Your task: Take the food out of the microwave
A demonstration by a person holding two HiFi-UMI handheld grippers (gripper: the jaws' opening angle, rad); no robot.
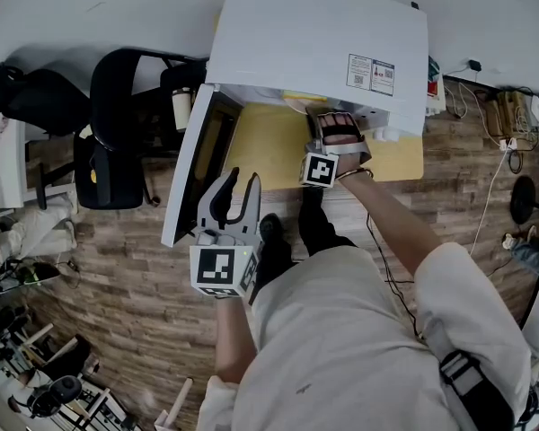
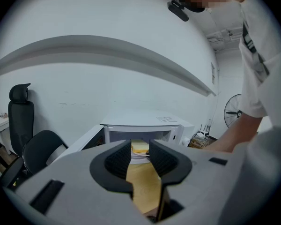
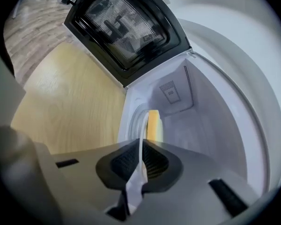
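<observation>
Clamping right claw on plate, microwave door open, chair beside

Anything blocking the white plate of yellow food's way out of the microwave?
Nothing visible: black-windowed door swung wide, right gripper shut on the rim of the white plate, open left gripper off by the door.

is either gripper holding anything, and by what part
The right gripper pinches the white plate by its near rim; the left gripper holds nothing.

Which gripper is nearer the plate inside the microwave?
Right. The right gripper is shut on the plate; the left gripper is outside the microwave, jaws apart.
</observation>
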